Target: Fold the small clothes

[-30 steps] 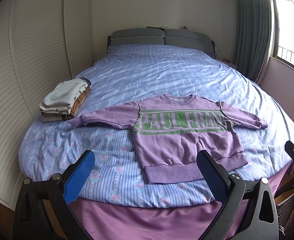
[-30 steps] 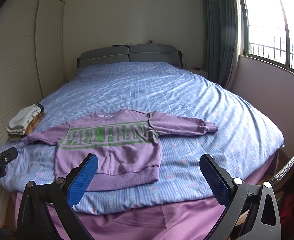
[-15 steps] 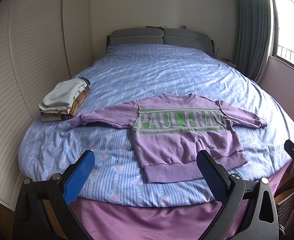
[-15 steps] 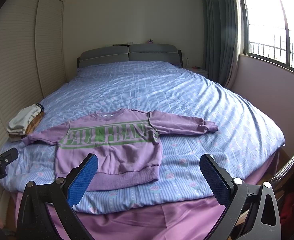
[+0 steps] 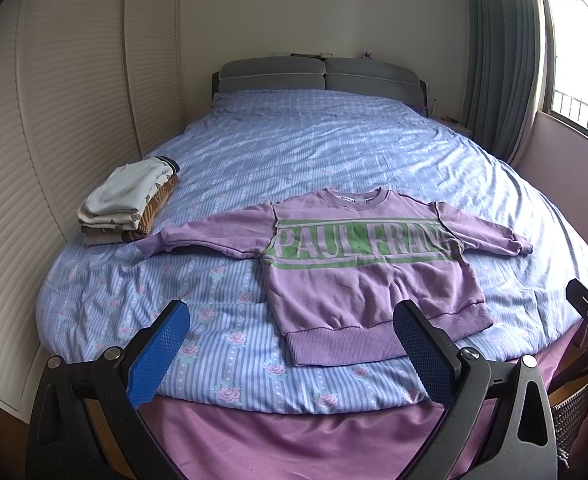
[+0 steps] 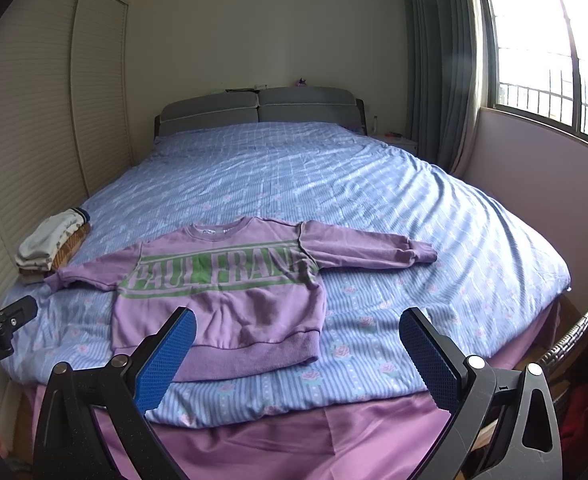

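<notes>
A small purple sweatshirt (image 5: 358,272) with green "PAUL FRANK" lettering lies flat, face up, sleeves spread, near the foot of the bed; it also shows in the right wrist view (image 6: 222,296). My left gripper (image 5: 290,332) is open and empty, held off the bed's foot edge in front of the sweatshirt's hem. My right gripper (image 6: 296,336) is open and empty, also short of the bed, with the hem just beyond its left finger. Each gripper shows at the edge of the other's view.
A stack of folded clothes (image 5: 128,204) sits at the bed's left edge, also seen in the right wrist view (image 6: 52,244). The blue floral duvet (image 5: 334,152) covers the bed. Louvred wardrobe doors (image 5: 54,120) stand left, a wicker basket (image 6: 582,328) right.
Both views have barely shifted; the grippers stay open and the sweatshirt has not moved.
</notes>
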`<act>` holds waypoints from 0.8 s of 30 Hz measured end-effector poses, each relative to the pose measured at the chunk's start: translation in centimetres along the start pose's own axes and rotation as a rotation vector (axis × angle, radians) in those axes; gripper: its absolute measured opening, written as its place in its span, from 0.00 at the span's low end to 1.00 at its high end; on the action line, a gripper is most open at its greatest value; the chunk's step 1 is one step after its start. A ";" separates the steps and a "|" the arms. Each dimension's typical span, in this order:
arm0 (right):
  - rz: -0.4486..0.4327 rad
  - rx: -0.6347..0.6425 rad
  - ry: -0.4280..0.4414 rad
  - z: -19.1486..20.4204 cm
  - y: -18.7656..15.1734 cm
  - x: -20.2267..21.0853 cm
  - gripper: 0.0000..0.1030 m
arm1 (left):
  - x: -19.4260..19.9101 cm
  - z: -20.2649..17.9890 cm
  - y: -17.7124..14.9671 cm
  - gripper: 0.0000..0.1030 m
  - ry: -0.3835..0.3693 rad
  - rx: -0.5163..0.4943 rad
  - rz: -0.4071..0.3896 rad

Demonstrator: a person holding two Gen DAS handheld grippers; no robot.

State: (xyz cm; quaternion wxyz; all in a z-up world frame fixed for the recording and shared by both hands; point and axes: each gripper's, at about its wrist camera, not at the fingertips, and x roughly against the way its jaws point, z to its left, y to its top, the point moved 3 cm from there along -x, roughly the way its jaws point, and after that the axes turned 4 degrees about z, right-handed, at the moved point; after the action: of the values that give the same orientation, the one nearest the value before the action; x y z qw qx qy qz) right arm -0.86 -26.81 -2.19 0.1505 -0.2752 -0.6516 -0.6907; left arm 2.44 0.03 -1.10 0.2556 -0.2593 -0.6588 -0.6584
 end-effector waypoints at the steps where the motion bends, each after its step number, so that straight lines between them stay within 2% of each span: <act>1: -0.001 0.001 0.000 0.0 0.0 0.0 0.99 | 0.0 0.0 0.0 1.00 0.000 0.000 0.000; 24: 0.035 -0.030 0.003 -0.3 0.4 -1.4 0.99 | -1.3 -1.2 0.5 1.00 -0.009 0.002 -0.004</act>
State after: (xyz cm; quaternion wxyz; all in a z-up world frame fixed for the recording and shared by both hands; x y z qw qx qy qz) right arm 0.38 -27.33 -2.68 0.1596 -0.2878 -0.6361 -0.6979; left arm 3.74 -1.19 -1.64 0.2515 -0.2606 -0.6610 -0.6572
